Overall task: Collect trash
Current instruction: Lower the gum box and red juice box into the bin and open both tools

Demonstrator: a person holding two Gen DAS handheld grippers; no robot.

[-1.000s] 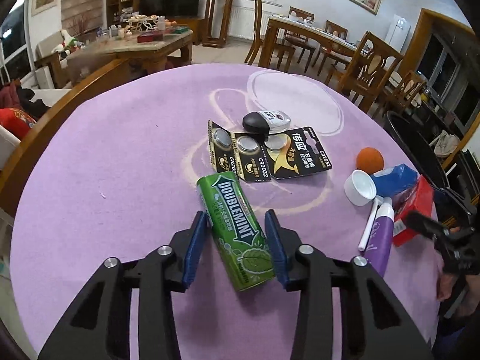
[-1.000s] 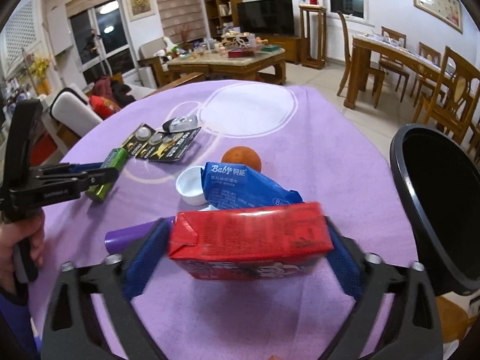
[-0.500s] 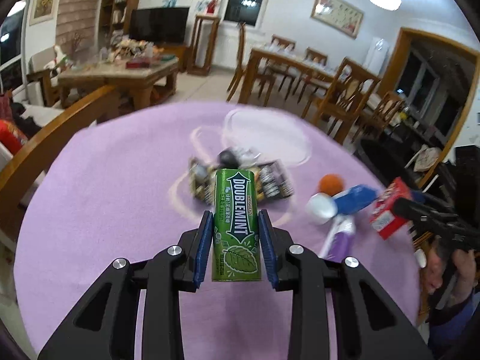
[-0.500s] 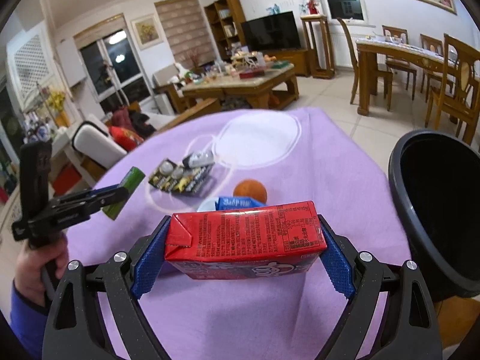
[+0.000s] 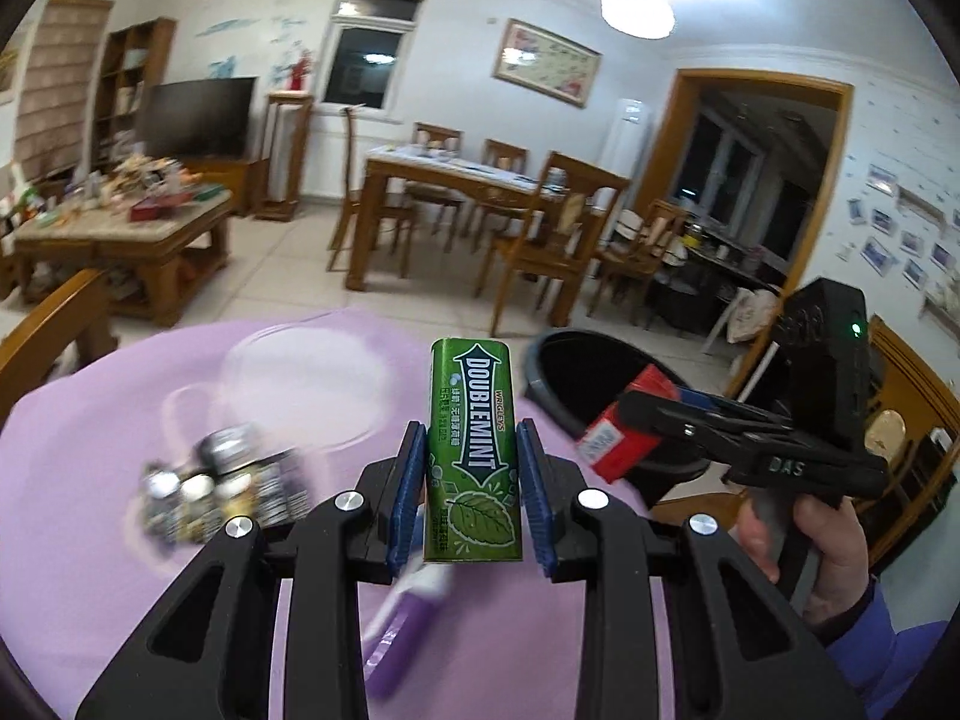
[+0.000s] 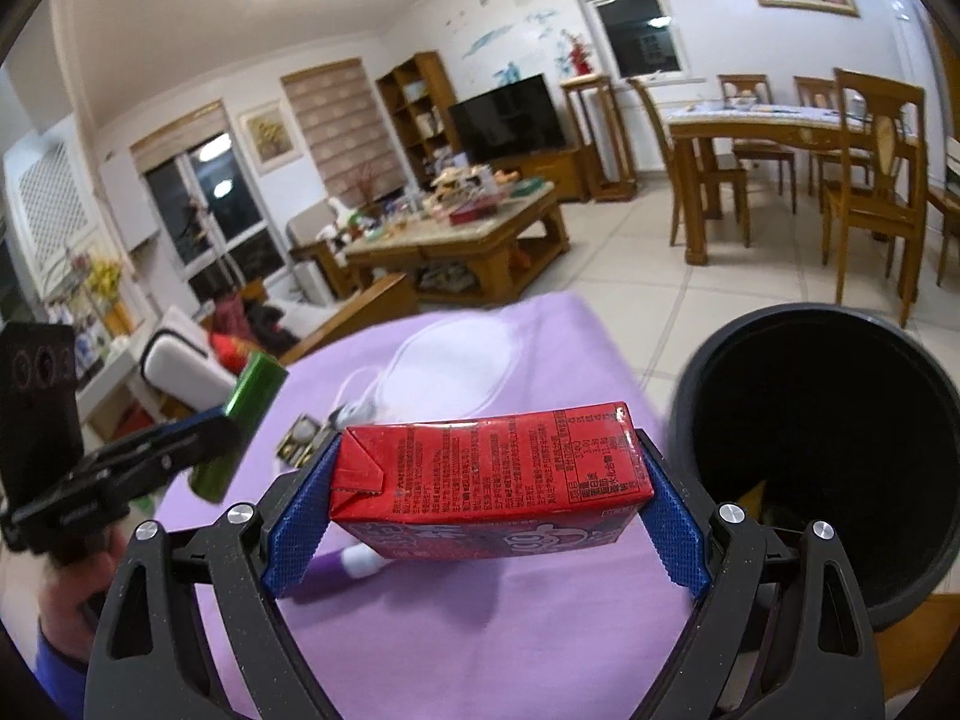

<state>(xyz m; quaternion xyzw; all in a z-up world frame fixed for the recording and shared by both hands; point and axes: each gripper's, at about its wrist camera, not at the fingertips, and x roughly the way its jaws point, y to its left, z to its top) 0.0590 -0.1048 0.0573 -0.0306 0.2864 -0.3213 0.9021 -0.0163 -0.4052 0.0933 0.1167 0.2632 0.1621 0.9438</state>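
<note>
My left gripper (image 5: 471, 480) is shut on a green Doublemint tin (image 5: 472, 450), held upright above the purple tablecloth (image 5: 120, 540). The right gripper (image 6: 480, 510) is shut on a red drink carton (image 6: 489, 462), gripped by its two ends and lifted off the table. A dark round trash bin (image 6: 828, 438) stands just past the table's right edge, its mouth open beside the carton. In the left wrist view the carton (image 5: 624, 432) hangs in front of the bin (image 5: 576, 360). In the right wrist view the tin (image 6: 240, 426) shows at left in the other gripper.
Battery blister packs (image 5: 222, 492) and a purple tube (image 5: 402, 630) lie on the cloth below the grippers. A hand (image 5: 822, 546) in a blue sleeve holds the right tool. Wooden chairs, a dining table (image 5: 480, 180) and a coffee table (image 6: 468, 222) stand beyond.
The left gripper closed on the tin and lifted it off the cloth, swinging right toward the bin. The right gripper rose with the carton and moved nearer the bin.
</note>
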